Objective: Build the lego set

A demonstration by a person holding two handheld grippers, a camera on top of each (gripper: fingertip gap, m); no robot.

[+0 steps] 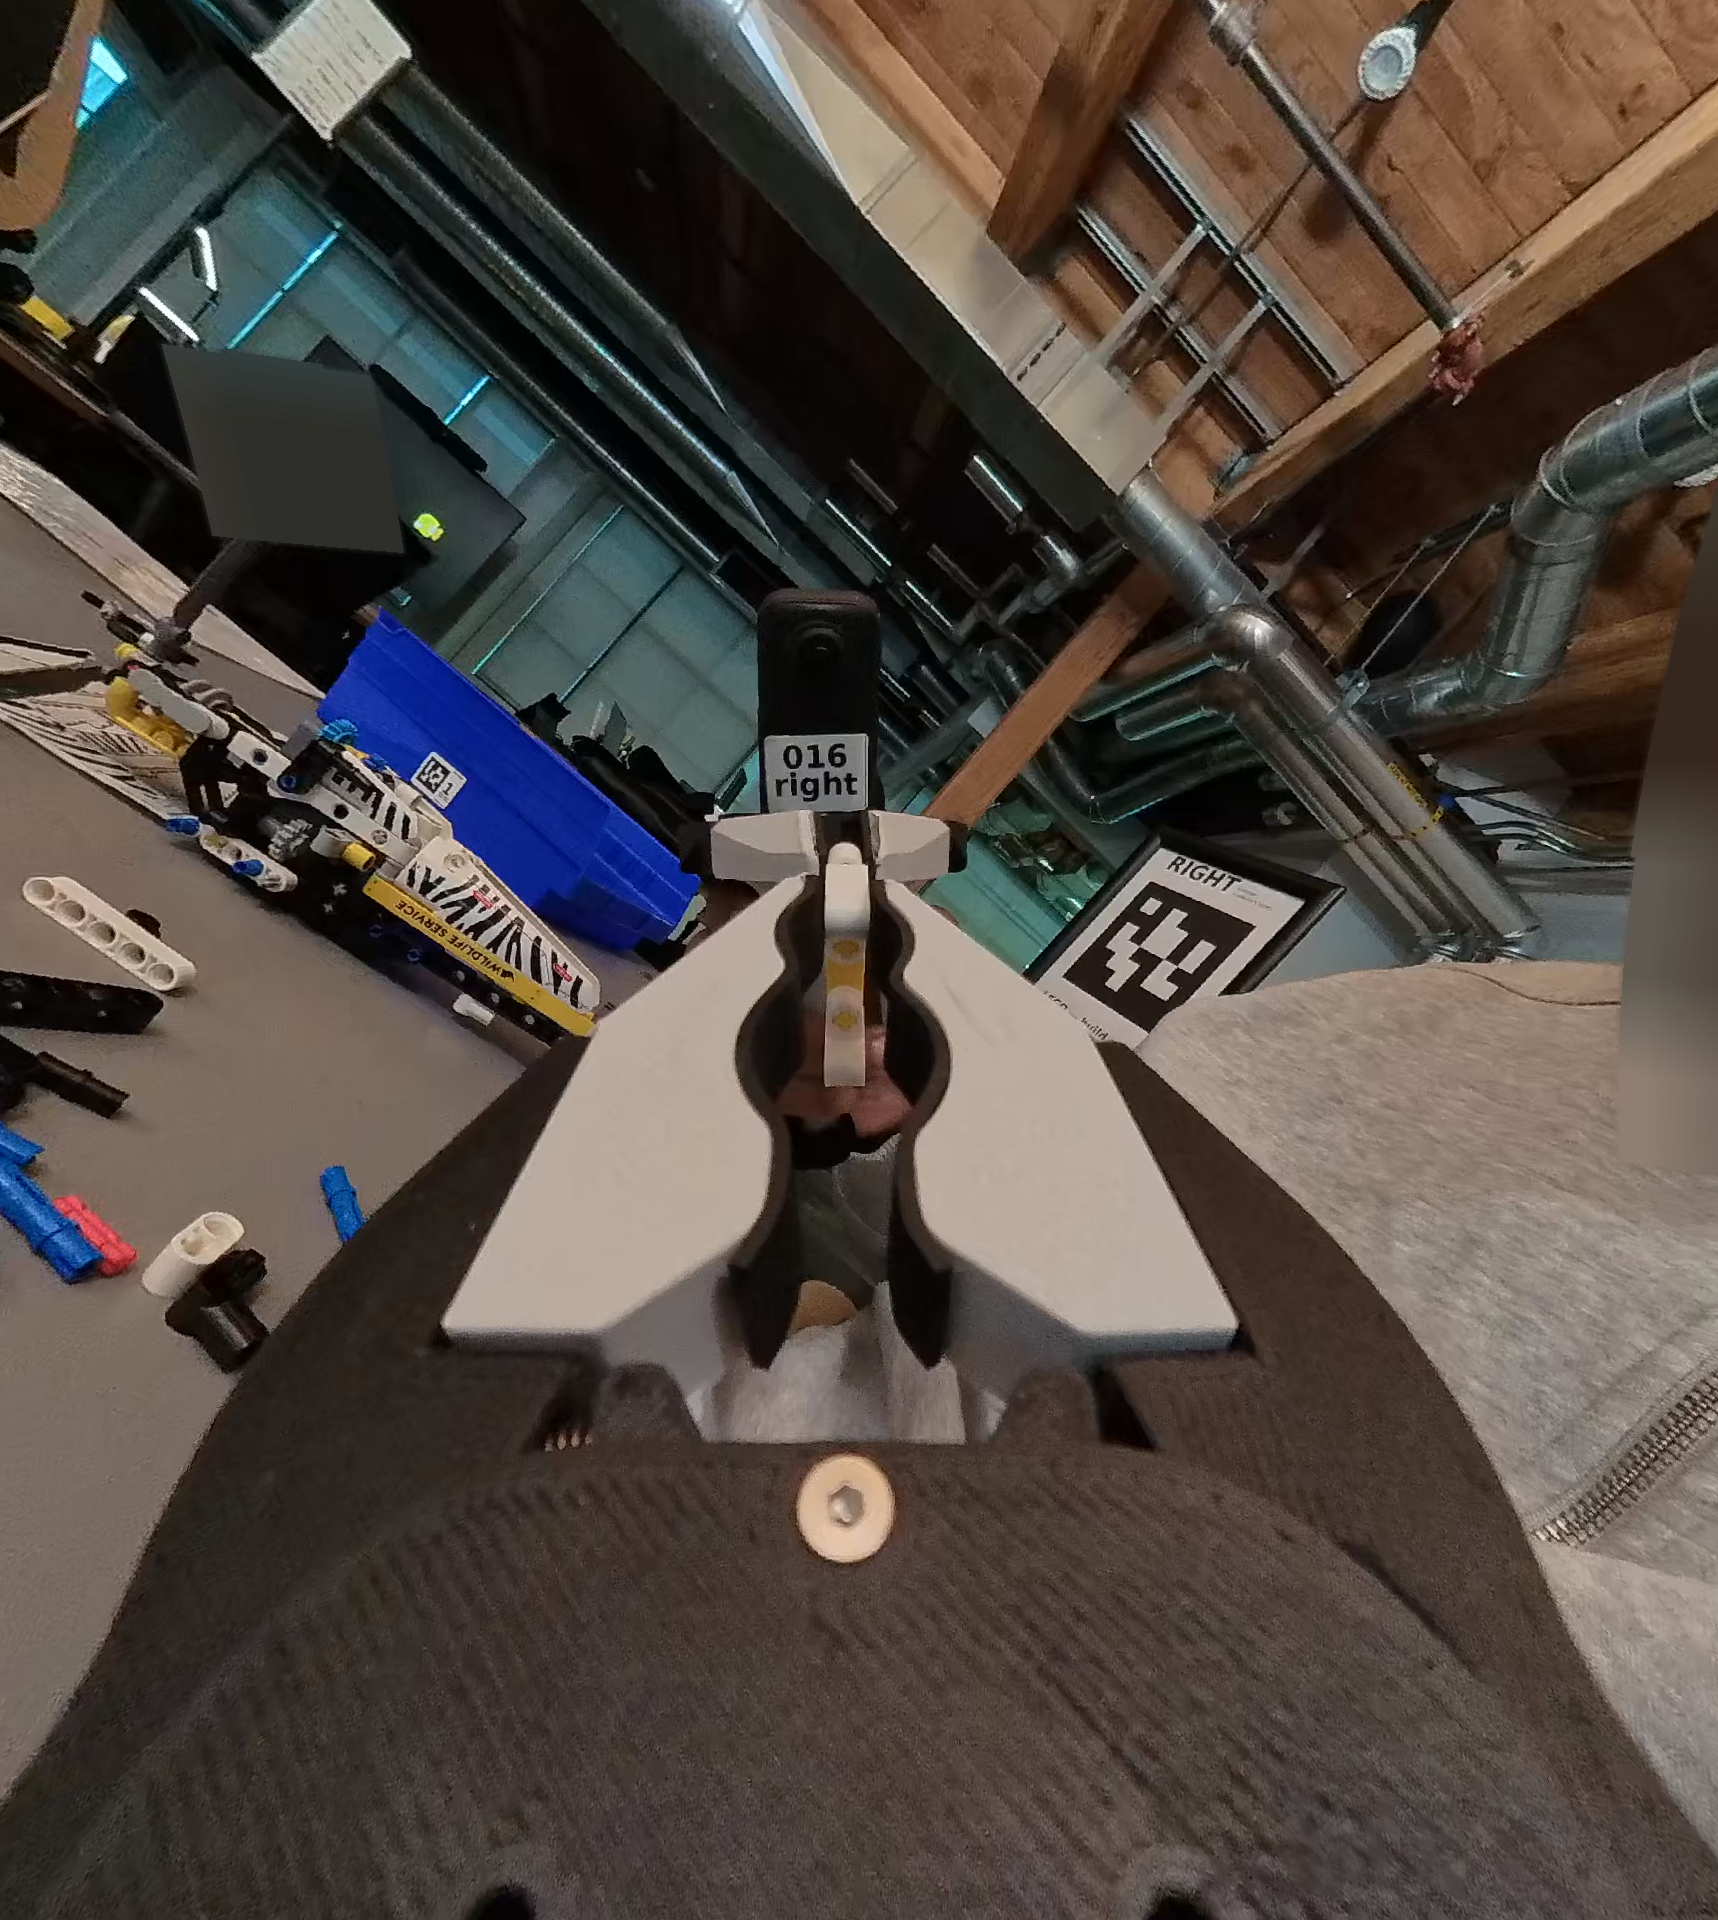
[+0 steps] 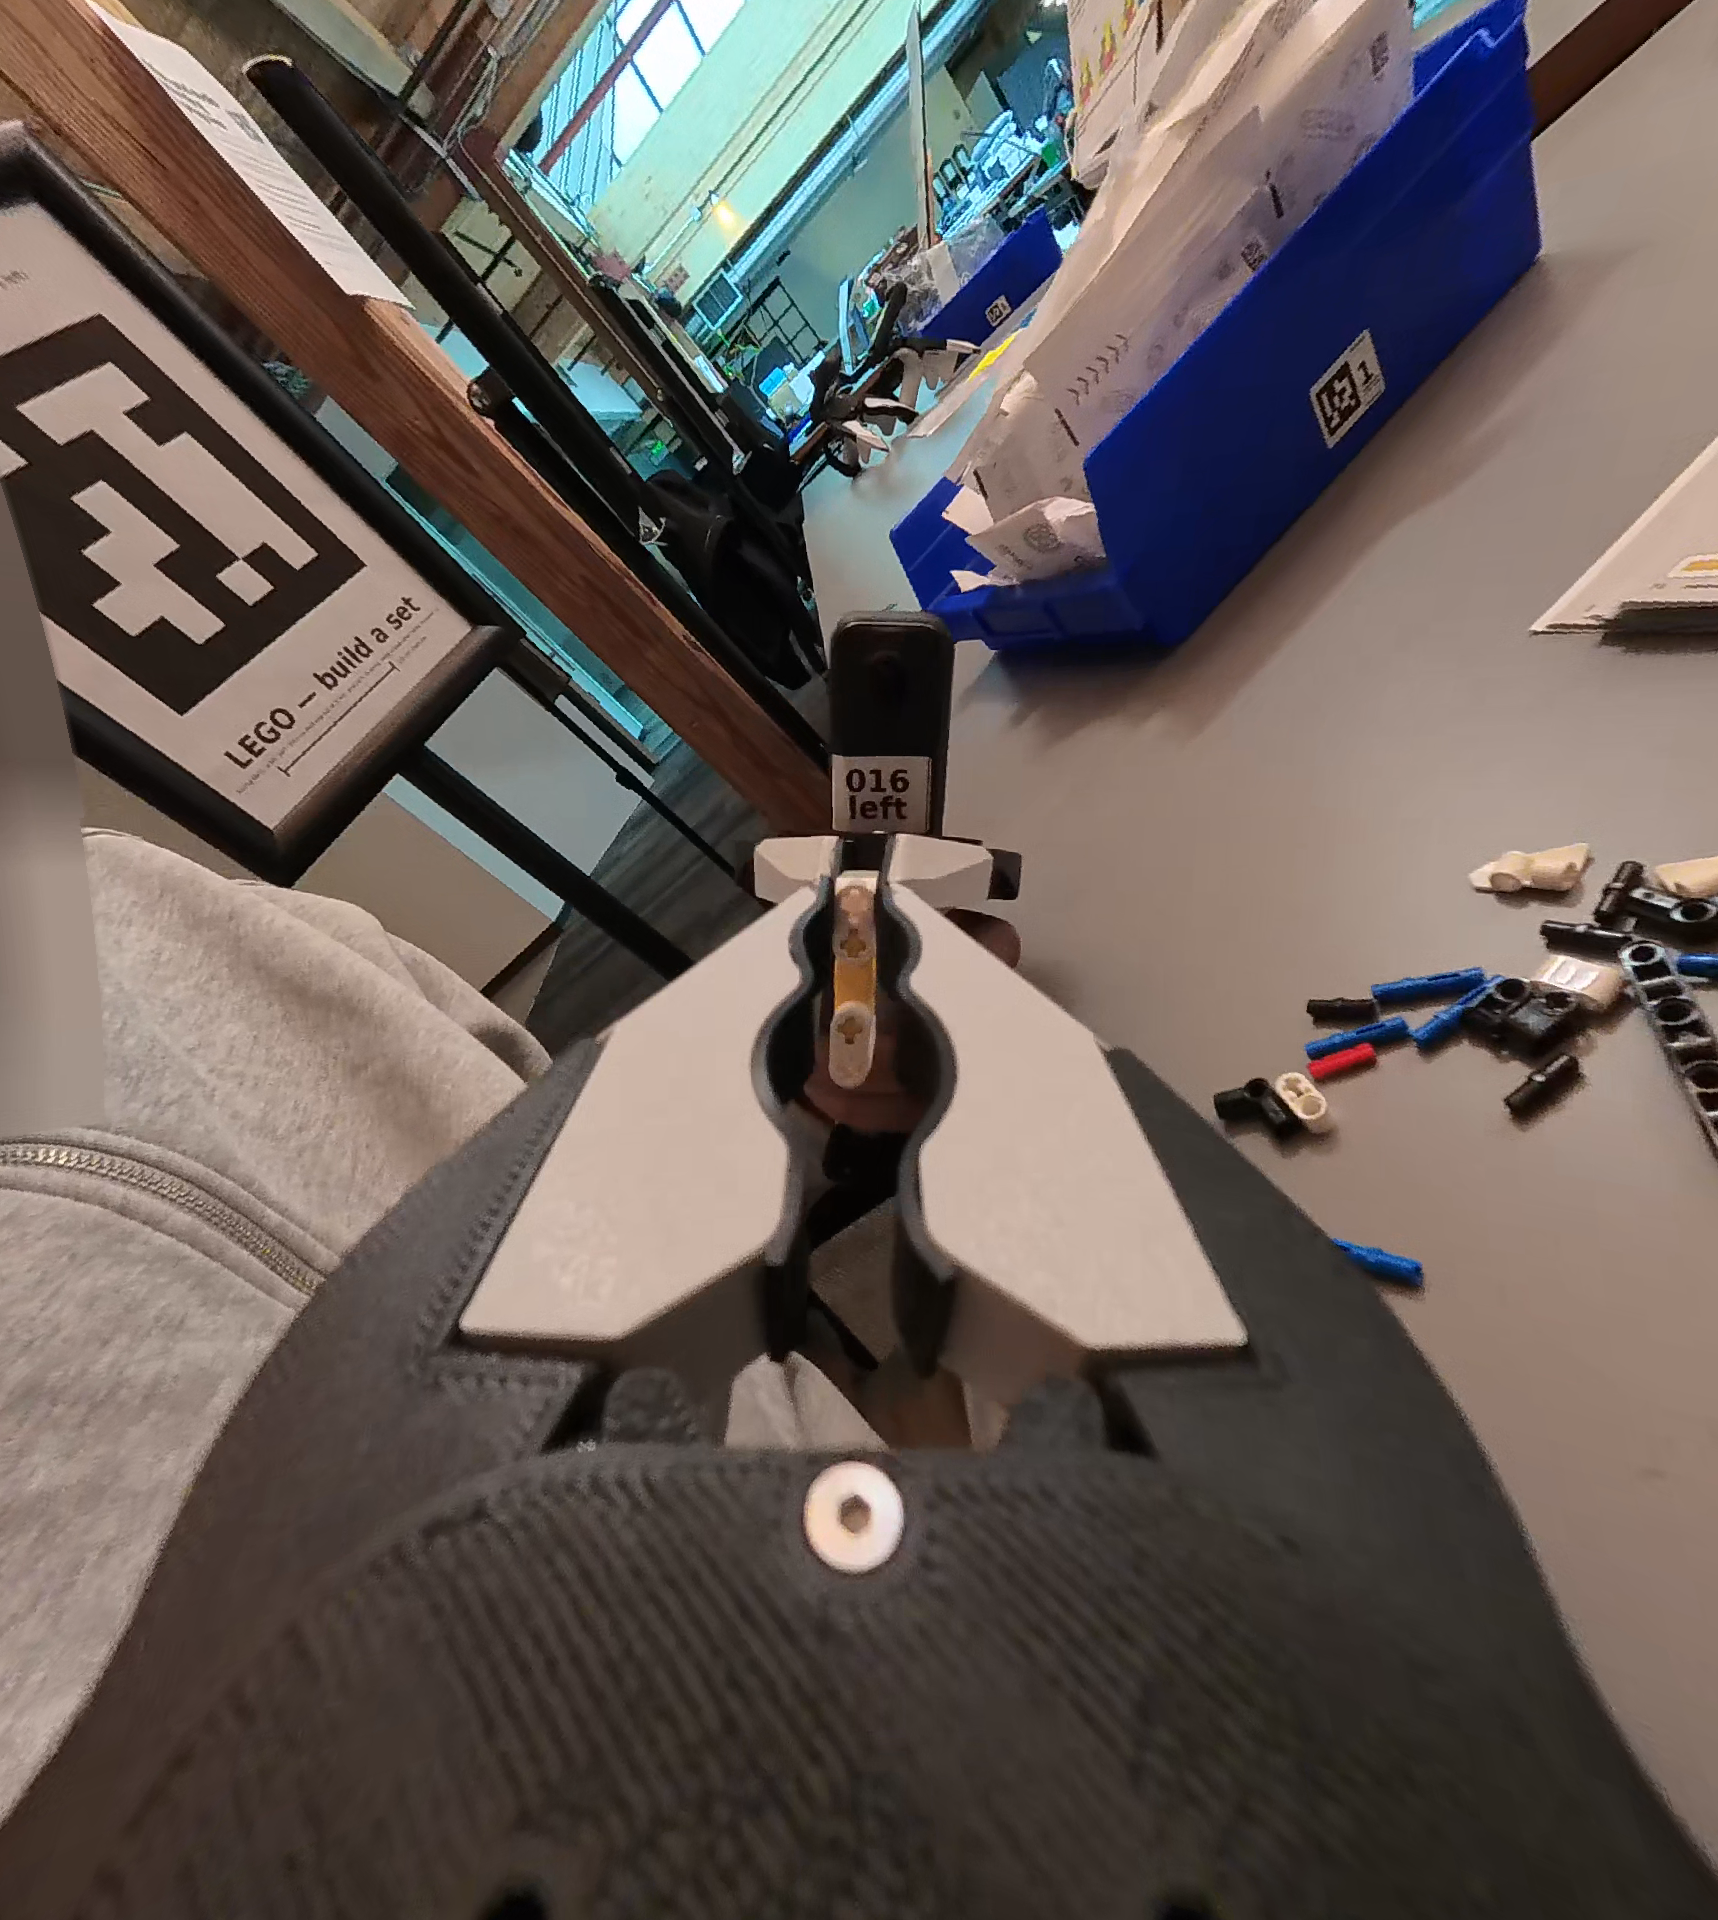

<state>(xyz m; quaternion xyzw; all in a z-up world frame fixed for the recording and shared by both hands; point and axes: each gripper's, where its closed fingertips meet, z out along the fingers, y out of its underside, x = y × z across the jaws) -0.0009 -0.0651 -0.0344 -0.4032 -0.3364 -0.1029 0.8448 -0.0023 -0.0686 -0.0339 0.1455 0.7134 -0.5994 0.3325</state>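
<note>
The grey zip-up sweatshirt (image 1: 1457, 1299) runs off the right frame edge. The black holed beam (image 1: 24, 995) is cut at the left edge. The white instruction booklet (image 2: 1717, 520) leaves the right edge.

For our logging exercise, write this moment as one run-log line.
phase: piece held mid-air | left claw: shut on white-yellow beam | right claw: shut on white-yellow beam | helicopter model: on table, untouched

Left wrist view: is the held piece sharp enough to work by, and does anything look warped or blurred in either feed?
Left wrist view: the white-and-yellow piece between the jaws is sharp; ceiling pipes bow from the wide lens; loose parts slightly soft. Right wrist view: same piece crisp, table evenly lit, no glare; left edge masked.
</note>
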